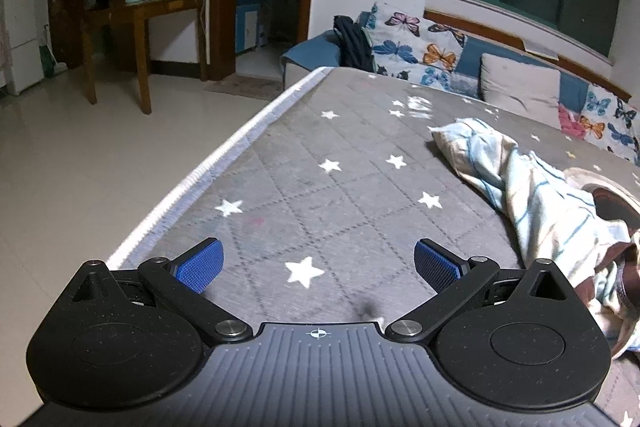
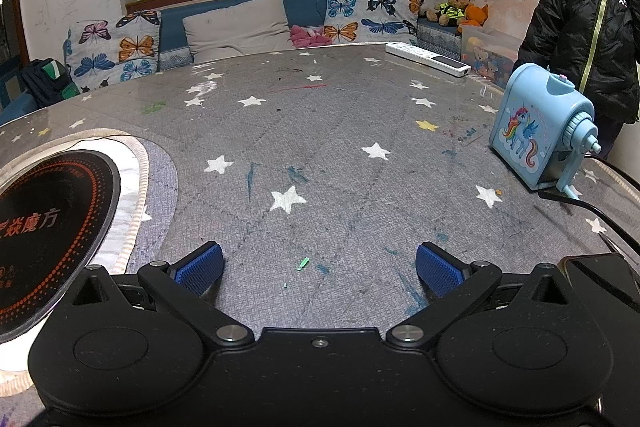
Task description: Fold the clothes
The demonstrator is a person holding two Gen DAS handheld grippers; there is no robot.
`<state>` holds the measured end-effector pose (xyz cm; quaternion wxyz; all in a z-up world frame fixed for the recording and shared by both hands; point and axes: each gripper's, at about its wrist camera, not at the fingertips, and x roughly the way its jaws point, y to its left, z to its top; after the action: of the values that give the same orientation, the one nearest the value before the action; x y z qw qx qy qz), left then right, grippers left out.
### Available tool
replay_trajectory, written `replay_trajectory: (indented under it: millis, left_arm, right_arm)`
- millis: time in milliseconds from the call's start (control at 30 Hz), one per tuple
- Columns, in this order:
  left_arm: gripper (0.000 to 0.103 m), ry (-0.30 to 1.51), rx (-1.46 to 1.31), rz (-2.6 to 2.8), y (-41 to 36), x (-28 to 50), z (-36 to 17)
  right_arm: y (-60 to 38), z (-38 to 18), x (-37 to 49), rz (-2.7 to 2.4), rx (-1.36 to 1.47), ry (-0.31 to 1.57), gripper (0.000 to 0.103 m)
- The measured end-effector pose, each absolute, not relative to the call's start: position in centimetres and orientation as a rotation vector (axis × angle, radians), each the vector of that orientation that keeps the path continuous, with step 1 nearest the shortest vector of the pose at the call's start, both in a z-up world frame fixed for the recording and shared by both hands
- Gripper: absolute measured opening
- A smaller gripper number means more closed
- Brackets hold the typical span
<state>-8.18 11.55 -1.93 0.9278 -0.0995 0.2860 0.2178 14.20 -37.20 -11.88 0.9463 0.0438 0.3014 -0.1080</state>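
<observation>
Both the left gripper [image 1: 319,266] and right gripper [image 2: 319,265] were released above the star-patterned surface [image 1: 340,183], the crumpled striped garment [image 1: 532,187] lying at right of frame.

Ahead of my left gripper [image 1: 319,267] the star-patterned tabletop [image 1: 304,163] lies bare out to its far edge; the crumpled striped garment [image 1: 532,195] blocks its right side. Ahead of my right gripper [image 2: 319,269] the tabletop is free too, between the induction hob [image 2: 48,223] and the blue pencil sharpener [image 2: 540,127].
</observation>
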Motion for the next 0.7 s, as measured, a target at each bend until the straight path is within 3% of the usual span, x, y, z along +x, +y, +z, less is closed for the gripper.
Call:
replay_trajectory:
  millis: [700]
  left_arm:
    - [0.103, 0.573, -0.189, 0.443, 10.51, -7.93, -1.53]
  right_arm:
    - [-37.17, -11.86, 14.12, -0.220, 0.090, 0.614, 0.103]
